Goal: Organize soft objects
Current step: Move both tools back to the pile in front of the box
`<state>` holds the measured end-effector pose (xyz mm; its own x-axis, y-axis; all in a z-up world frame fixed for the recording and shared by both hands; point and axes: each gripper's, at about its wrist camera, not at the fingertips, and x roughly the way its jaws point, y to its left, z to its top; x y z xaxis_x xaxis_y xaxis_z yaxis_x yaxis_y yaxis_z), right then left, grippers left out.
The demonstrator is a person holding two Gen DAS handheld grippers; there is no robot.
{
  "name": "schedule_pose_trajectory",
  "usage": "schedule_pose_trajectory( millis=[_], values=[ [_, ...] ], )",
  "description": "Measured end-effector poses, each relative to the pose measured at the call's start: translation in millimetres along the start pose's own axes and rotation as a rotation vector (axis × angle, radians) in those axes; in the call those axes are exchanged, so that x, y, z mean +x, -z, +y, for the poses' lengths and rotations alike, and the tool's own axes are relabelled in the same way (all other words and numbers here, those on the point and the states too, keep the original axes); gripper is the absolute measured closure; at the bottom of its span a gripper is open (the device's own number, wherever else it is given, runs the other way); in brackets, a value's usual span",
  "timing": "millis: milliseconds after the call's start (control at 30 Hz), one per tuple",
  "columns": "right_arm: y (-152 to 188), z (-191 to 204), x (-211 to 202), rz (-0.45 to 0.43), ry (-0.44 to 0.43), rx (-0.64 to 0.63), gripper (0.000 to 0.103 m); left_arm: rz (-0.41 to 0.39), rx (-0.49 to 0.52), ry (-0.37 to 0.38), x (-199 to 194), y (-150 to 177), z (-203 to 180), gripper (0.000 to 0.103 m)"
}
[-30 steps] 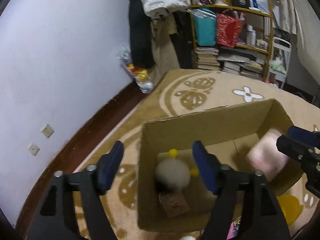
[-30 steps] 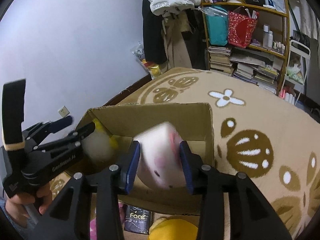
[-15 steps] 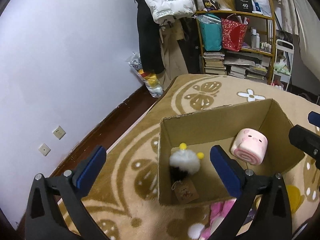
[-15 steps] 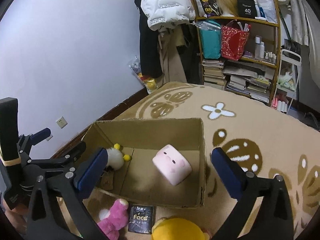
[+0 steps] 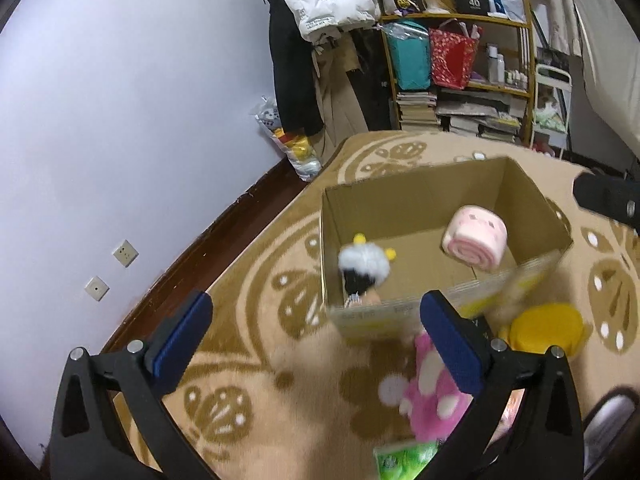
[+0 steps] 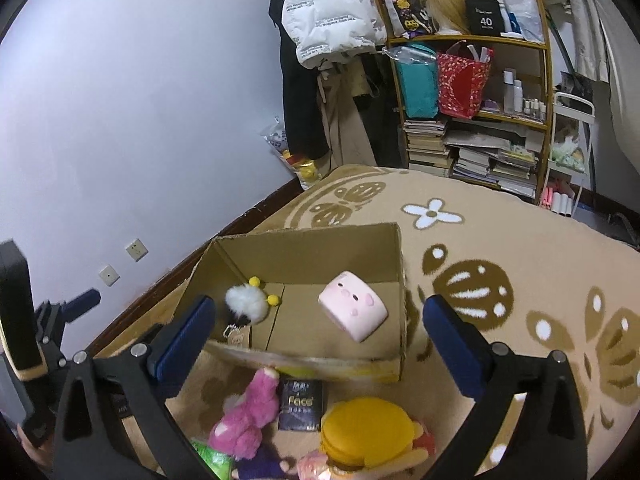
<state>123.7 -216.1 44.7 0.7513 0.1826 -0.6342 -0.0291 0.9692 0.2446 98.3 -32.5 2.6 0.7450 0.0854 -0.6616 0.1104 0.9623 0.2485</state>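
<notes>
The left hand-held gripper [image 5: 316, 332] is released, its blue pads spread wide with nothing between them, hovering over the rug [image 5: 248, 392] just short of the cardboard box [image 5: 404, 196]. The right hand-held gripper [image 6: 320, 332] is likewise spread wide and empty, above the box's near wall.

Inside the box [image 6: 304, 248], the pink roll toy [image 6: 354, 306] lies toward 3 o'clock, its long axis slanting across the floor of the box and its face turned up. The white fluffy toy [image 6: 247, 302] with yellow pompoms sits toward 9 o'clock against the left wall, a paper tag below it.

On the rug at 6 o'clock from the box lie a pink plush toy [image 6: 250, 416], a dark packet [image 6: 301, 404] and a yellow plush [image 6: 366, 428]; the pink one seems to lie pointing toward the box, though blur makes this uncertain. At 12 o'clock, well apart, stands a shelf [image 6: 472, 80] with bags and books.
</notes>
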Motion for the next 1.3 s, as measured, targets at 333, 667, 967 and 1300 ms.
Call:
schedule_pose_trajectory(
  millis=[333, 667, 967, 1300],
  values=[
    [28, -3, -28, 0.033, 0.023, 0.016, 0.0, 0.027, -0.019, 0.011, -35, 25, 3, 0.0],
    [62, 7, -34, 0.071, 0.057, 0.034, 0.0, 0.147, -0.106, 0.094, -27, 48, 1, 0.0],
    [81, -3, -2, 0.167, 0.044, 0.075, 0.0, 0.279, -0.149, 0.117, 3, 65, 7, 0.0],
    [93, -14, 23, 0.246, 0.061, 0.104, 0.0, 0.418, -0.101, 0.133, 35, 80, -7, 0.0]
  ],
)
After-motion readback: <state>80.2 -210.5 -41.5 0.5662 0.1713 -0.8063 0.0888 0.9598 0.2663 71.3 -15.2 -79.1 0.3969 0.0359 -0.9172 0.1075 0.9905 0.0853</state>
